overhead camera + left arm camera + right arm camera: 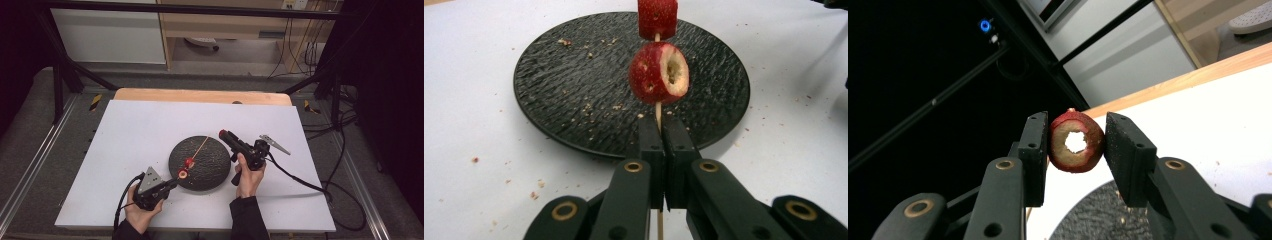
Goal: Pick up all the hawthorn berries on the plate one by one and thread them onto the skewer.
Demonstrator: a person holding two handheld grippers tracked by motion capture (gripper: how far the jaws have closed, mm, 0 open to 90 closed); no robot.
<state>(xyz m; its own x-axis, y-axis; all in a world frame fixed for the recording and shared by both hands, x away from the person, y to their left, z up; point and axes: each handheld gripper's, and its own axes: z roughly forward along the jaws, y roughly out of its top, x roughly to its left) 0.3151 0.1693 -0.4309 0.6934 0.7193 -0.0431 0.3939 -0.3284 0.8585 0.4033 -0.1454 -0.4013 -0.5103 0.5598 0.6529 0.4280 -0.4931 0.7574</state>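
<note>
A white table [130,150] carries a black round plate [215,172]. Over it I hold a wooden skewer [201,145], my left gripper [172,183] clamped tight on its near end; its long axis runs away from me, up and to the right, with two cored red fruit pieces [659,72] already threaded near my jaws. My right gripper [223,134] pinches a third cored fruit ring [1076,141], just right of the skewer's free tip, so that hole has to meet the tip. I can read no writing or brand.
</note>
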